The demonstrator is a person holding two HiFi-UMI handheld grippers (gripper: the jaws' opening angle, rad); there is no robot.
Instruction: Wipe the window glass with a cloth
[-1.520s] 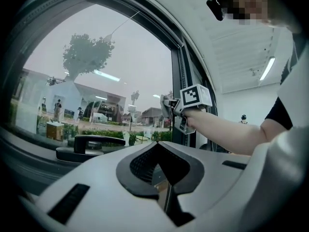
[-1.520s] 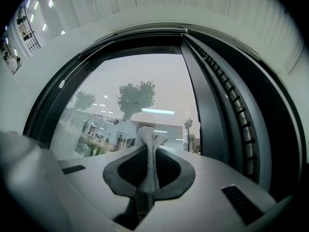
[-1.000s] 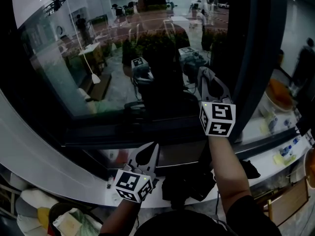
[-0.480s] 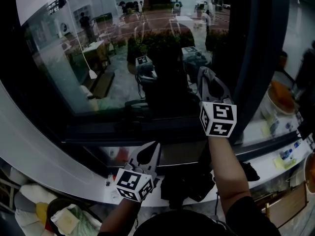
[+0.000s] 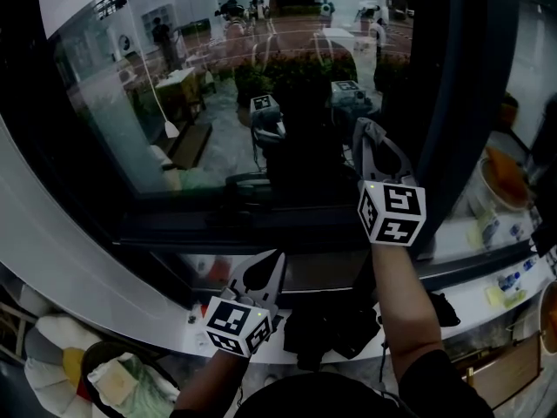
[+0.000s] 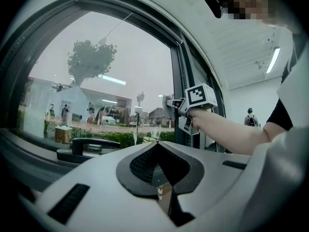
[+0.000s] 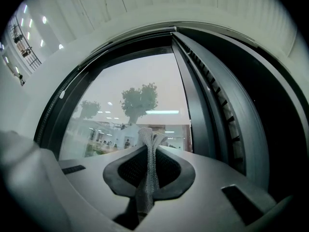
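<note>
The glass [image 5: 209,103] fills most of the view, and nearly all of it lies left of the right gripper [image 5: 372,142]. That one's up by the right post [image 5: 452,103], clamped on the cloth [image 7: 148,163], probably touching the pane. The left gripper [image 5: 264,275] hangs low under the sill [image 5: 261,225], jaws closed, empty.

Your head camera is looking steeply down over both arms, taking in the left gripper [image 5: 261,268] low by the sill and the right gripper [image 5: 370,138] up at the window glass [image 5: 200,103]. The left gripper view is riding low and further back, tilting up along its closed jaws at that pane and catching the right gripper beside the dark upright frame [image 6: 177,95]. The right gripper view is sitting much nearer, peering past the cloth [image 7: 147,168] pinched in its jaws, sharing glass and upright with both.
</note>
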